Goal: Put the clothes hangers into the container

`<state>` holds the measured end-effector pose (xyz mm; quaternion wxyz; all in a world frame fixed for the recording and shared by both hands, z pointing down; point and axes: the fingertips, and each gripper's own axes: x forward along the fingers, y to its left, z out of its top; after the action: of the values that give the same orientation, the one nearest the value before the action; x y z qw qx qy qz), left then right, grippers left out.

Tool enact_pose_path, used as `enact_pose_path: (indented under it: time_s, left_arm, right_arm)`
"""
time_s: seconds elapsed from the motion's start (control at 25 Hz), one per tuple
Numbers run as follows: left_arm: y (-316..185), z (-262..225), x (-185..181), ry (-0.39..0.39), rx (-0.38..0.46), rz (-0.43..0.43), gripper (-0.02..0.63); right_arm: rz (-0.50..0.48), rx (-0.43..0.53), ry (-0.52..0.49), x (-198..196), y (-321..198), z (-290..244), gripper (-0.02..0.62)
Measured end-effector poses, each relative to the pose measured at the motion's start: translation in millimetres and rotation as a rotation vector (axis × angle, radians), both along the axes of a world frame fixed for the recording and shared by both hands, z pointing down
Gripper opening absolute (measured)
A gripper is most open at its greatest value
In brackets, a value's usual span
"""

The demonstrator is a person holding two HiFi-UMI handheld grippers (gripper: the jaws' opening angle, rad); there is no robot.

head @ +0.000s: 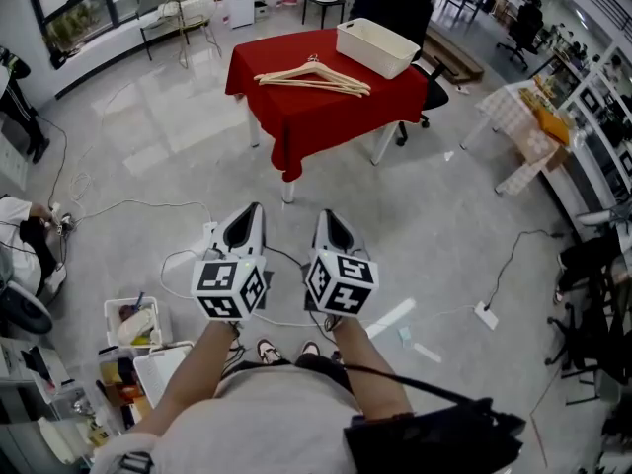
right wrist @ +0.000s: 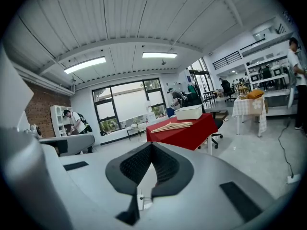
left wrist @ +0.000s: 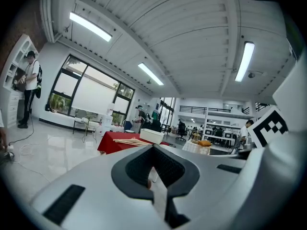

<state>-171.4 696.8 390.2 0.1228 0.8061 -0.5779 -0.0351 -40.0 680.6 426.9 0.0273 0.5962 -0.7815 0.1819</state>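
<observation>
Several wooden clothes hangers (head: 314,77) lie in a loose pile on a table covered by a red cloth (head: 326,107), far ahead of me. A white rectangular container (head: 376,46) stands on the same table, at its right end beside the hangers. My left gripper (head: 251,213) and right gripper (head: 326,219) hang side by side over the floor, well short of the table, both shut with nothing between their jaws. The hangers (right wrist: 172,125) and the container (right wrist: 189,111) also show in the right gripper view, and the hangers (left wrist: 130,141) and container (left wrist: 151,135) in the left gripper view.
Cables (head: 118,205) run over the glossy floor between me and the table. A black office chair (head: 431,92) stands by the table's right side. A second table with a checked cloth (head: 518,126) stands at the right. Bins and clutter (head: 133,326) sit at my lower left.
</observation>
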Motion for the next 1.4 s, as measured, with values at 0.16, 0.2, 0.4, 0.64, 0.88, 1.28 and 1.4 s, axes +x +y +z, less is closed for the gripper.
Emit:
enact_pose_path:
  time_s: [0.16,0.2,0.4,0.64,0.88,1.28,1.4]
  left_arm:
    - [-0.7,19.4,-19.7,0.009,-0.040,0.014,0.003]
    - [-1.5,22.2,-23.0,0.010,-0.049,0.019,0.003]
    - [-10.1,17.4,-36.2,-0.011,-0.039,0.040,0.003]
    - [-30.3,14.5,-54.6,-0.008,-0.030,0.024,0.003]
    - [-60.8,13.2,-64.5,-0.029,-0.026,0.017,0.003]
    - [-154.0,9.4,-48.7,-0.056,-0.026,0.038,0.003]
    - [-186.5,4.5,-42.6,-0.054,-0.024,0.035,0.003]
  right_arm:
    - [0.034,-0.015,-0.004,-10.2,0.1,11.3,0.015]
    - [0.041,-0.026,-0.002,-11.3,-0.1,15.5,0.015]
    - [0.068,-0.052,-0.009,-16.0,-10.4,21.6,0.015]
    - [0.048,-0.035,-0.018,-36.3,-32.8,16.3,0.015]
    - [0.037,-0.030,-0.036,-48.6,-66.2,16.9,0.015]
    - [0.066,-0.034,-0.061,-28.8,-155.9,16.1,0.015]
    - [0.063,-0.027,-0.059,-22.0,-188.9,9.3,0.015]
